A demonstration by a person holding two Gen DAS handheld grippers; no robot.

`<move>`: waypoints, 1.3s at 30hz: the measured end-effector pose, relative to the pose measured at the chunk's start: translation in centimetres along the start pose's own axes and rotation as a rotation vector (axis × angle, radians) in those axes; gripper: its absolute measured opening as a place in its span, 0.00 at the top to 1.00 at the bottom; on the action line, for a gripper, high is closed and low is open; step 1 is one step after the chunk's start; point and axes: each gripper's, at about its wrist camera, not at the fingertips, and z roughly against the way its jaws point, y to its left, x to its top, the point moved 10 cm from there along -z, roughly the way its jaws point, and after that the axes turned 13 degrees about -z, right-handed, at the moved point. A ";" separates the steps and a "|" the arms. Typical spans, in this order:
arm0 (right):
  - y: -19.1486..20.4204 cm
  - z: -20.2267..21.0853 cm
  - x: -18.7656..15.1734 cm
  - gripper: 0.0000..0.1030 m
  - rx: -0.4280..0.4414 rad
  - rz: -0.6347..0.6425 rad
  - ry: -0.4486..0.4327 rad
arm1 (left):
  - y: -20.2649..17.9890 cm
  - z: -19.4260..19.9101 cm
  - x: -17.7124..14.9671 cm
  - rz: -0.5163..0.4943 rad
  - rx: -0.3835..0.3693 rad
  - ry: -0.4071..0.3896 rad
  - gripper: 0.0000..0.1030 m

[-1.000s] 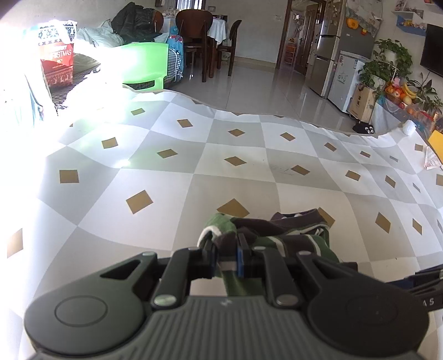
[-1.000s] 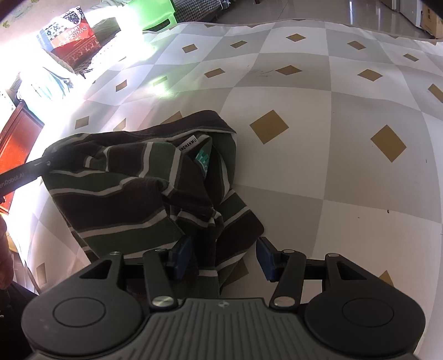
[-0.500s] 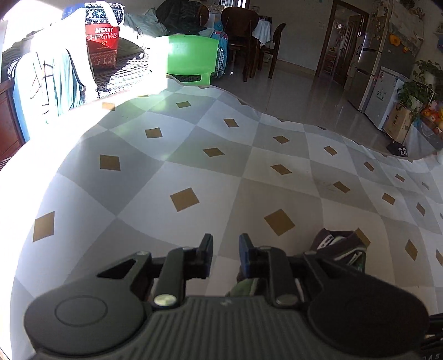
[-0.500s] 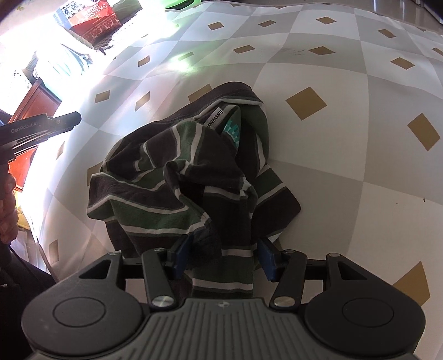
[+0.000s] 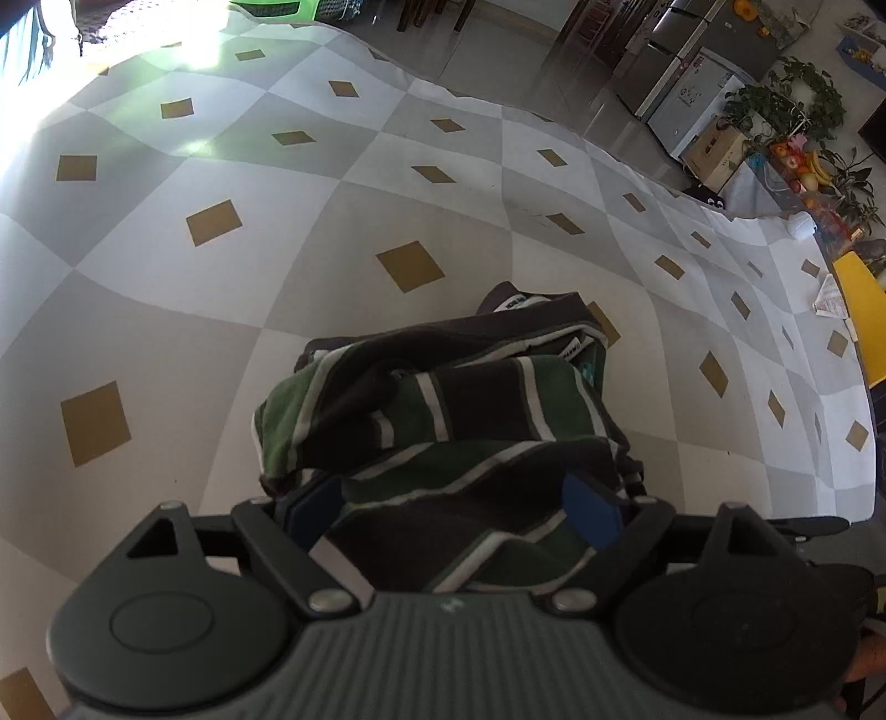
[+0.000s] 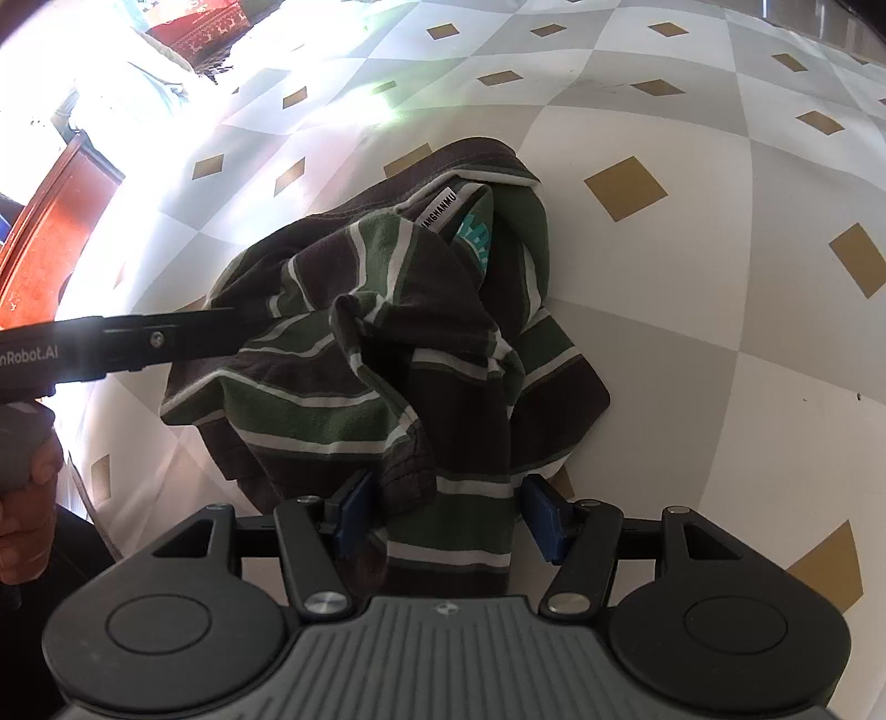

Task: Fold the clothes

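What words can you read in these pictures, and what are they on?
"nRobot.AI": on the left gripper's finger, start cut off by the picture's edge.
"ANGHANMU": on the white neck label of the striped shirt, first letters hidden.
Teal print inside the collar: unreadable.
Red box: too blurred.

Both cameras sit just behind their grippers, tilted steeply down and close over the shirt on the checked cloth. The left view also reaches the far room. Both share the shirt; the right view catches the left gripper.
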 end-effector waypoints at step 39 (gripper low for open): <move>-1.2 1.8 -2.7 0.43 -0.047 -0.113 -0.044 | -0.9 -2.5 -1.8 0.174 -0.132 0.060 0.75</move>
